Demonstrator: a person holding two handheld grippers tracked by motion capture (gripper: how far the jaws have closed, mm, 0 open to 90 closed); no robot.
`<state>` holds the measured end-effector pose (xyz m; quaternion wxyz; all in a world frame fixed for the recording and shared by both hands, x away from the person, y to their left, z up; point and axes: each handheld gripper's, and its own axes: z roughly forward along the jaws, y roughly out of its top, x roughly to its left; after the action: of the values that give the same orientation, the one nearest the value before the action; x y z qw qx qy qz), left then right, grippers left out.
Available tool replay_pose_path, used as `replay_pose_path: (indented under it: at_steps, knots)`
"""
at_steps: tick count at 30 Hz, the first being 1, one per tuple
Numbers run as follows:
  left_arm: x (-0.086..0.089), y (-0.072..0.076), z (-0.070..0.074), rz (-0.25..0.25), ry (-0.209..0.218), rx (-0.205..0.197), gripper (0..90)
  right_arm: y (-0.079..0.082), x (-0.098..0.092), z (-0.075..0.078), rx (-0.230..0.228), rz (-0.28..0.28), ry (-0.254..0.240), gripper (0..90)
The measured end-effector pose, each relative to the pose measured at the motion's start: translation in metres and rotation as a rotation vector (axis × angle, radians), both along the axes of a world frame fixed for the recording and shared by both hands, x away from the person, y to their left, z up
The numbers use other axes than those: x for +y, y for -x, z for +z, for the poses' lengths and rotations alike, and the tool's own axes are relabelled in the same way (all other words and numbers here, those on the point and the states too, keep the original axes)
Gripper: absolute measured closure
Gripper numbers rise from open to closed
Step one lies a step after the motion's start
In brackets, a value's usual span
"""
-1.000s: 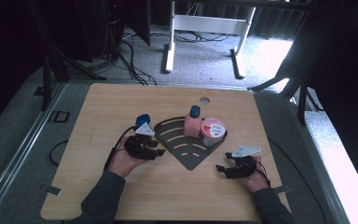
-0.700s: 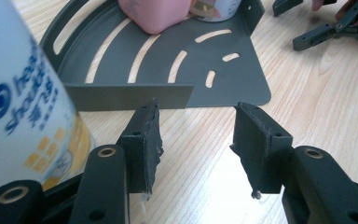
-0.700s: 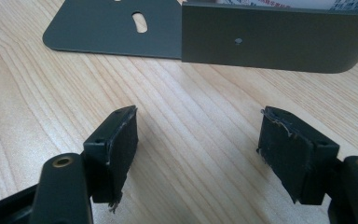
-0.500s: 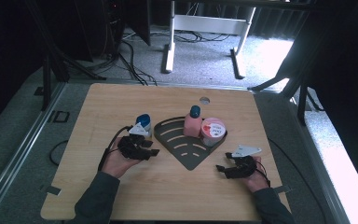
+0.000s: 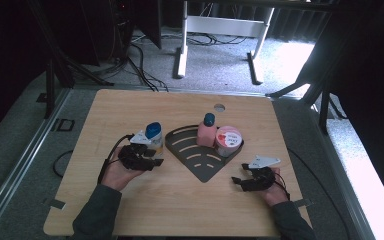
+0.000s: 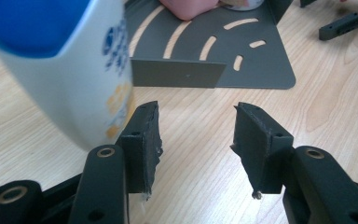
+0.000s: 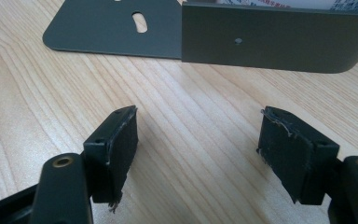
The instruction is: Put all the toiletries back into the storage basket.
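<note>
Left gripper (image 6: 196, 140) jaws apart, empty; white bottle (image 6: 70, 70) just outside its left jaw. High view adds pink bottle (image 5: 206, 133) and tub (image 5: 228, 140) in rack (image 5: 200, 157). Right gripper (image 7: 198, 154) open, empty.

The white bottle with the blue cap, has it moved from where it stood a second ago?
Cannot tell; the white bottle looks to stand at the same spot beside the grey rack.

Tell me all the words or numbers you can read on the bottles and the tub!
White bottle with blue cap: blue and orange print, too blurred to read.
Round tub lid: red print on white, too small to read.
Pink bottle: no lettering that I can make out.
Dark slotted rack: no words.
</note>
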<state>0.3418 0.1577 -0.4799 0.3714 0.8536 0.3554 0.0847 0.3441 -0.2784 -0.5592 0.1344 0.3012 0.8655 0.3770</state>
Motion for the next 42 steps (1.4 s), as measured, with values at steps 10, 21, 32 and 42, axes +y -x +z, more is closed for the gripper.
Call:
replay_pose_path:
  at_steps: [10,21,32,42]
  knots:
    - [0.017,0.001,0.006,0.04,0.003,-0.01,50.5,0.0,0.0,0.0,0.0,0.0,0.0,28.0]
    - [0.035,-0.001,0.01,0.093,-0.005,-0.006,46.0,0.0,0.0,0.0,0.0,0.0,-0.001,28.0]
    - [0.04,-0.008,0.019,0.113,-0.04,-0.01,41.2,0.0,0.0,0.0,0.0,0.0,-0.001,28.0]
    - [0.038,-0.017,0.027,0.112,-0.089,-0.008,38.0,0.0,0.0,0.0,-0.001,0.001,0.0,28.0]
